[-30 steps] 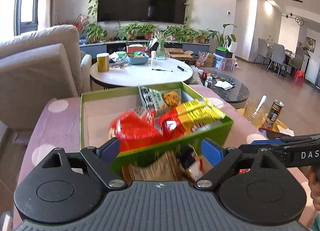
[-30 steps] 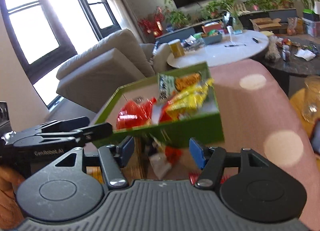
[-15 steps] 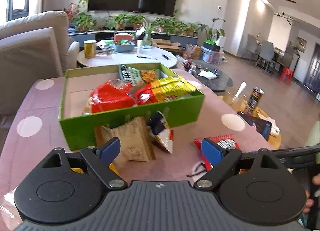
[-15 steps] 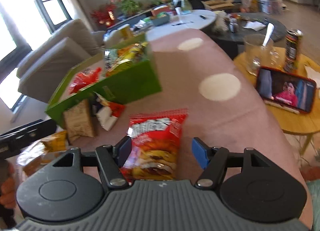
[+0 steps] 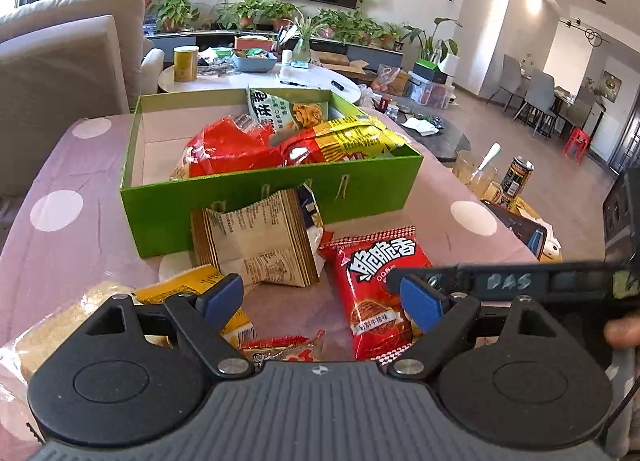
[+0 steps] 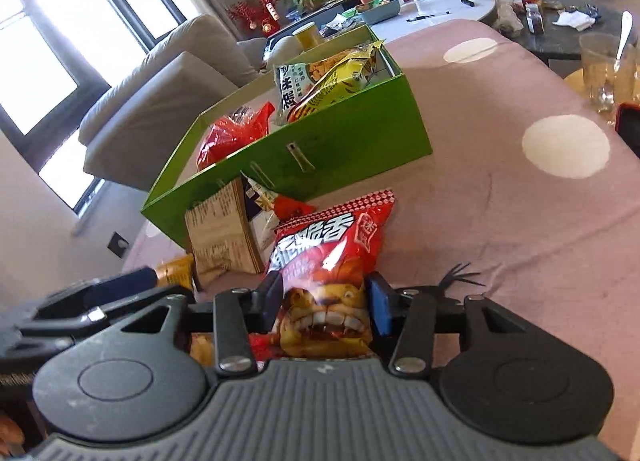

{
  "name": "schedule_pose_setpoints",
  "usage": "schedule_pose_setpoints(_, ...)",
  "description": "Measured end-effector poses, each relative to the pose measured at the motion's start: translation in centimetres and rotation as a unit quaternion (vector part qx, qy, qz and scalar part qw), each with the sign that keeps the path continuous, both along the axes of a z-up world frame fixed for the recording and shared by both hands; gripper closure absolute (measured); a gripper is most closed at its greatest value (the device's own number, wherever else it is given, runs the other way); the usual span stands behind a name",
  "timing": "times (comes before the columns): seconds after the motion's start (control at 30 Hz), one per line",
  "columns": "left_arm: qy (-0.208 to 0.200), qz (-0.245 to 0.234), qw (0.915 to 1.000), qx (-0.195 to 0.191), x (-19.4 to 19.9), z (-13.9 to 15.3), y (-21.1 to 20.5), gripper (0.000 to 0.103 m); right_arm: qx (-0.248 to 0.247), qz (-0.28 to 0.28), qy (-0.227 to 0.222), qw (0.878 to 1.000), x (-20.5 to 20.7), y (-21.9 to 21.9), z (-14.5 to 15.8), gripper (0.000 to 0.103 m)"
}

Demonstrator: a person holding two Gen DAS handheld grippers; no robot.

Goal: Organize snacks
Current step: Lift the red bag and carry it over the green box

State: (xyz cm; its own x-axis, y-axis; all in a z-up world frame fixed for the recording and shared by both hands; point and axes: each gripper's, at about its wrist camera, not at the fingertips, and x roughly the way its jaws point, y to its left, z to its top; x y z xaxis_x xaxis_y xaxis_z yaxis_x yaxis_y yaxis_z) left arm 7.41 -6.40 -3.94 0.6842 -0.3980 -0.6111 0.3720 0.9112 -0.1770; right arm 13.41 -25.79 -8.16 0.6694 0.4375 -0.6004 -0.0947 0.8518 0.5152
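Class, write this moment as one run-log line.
right gripper: closing on red snack bag | left gripper: open, empty | green box: partly filled

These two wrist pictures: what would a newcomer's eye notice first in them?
First the bright green box in the middle of the pink dotted tablecloth, already holding several snack bags. Next the red chip bag lying in front of the box, with the right gripper closing its jaws on the bag's near end. A brown paper packet leans against the box's front wall.
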Motion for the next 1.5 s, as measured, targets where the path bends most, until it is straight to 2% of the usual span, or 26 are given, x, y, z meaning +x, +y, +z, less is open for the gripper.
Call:
schedule_pose_setpoints(0.1,0.010,-0.007,0.9999,-0.004,0.3,-0.4,-0.4,0.024,0.010,-0.002,-0.011,1.000,-0.4,-0.9,0.6,0.048)
schedule_pose_setpoints(0.23,0.029,-0.027,0.9991,-0.010,0.5,-0.8,-1.2,0.035,-0.036,-0.001,-0.032,0.999,-0.9,-1.1,1.8,0.048)
schedule_pose_setpoints(0.37,0.040,-0.041,0.9983,-0.011,0.7,-1.1,-2.1,0.041,-0.039,0.010,-0.024,0.999,-0.7,-1.1,1.7,0.055)
schedule_pose_setpoints(0.53,0.048,-0.055,0.9973,-0.007,1.4,-1.5,-3.4,0.048,-0.040,0.009,-0.011,0.999,-0.6,-0.9,1.4,0.056)
schedule_pose_setpoints(0.67,0.061,-0.057,0.9965,-0.002,2.1,-2.3,-3.9,0.047,-0.033,0.008,0.005,0.999,0.0,-0.8,1.2,0.056)
schedule_pose_setpoints(0.83,0.068,-0.064,0.9956,-0.008,2.8,-2.9,-4.8,0.035,-0.028,0.006,0.018,0.999,0.7,-0.6,0.7,0.056)
schedule_pose_setpoints(0.9,0.067,-0.075,0.9949,-0.008,3.0,-3.1,-5.5,0.037,-0.017,0.011,0.020,1.000,0.9,-0.6,0.5,0.056)
schedule_pose_setpoints(1.07,0.020,-0.089,0.9955,0.027,1.5,-2.1,-6.2,0.045,-0.025,0.020,0.007,0.999,0.3,-0.3,1.0,0.059)
schedule_pose_setpoints(1.2,0.003,-0.089,0.9959,0.015,1.0,-0.9,-5.7,0.046,-0.018,0.016,-0.008,1.000,-0.4,-0.5,2.0,0.059)
schedule_pose_setpoints(1.5,-0.040,-0.079,0.9959,0.017,0.4,1.7,-4.7,0.046,-0.014,0.019,-0.048,0.999,-0.7,0.2,4.5,0.059)
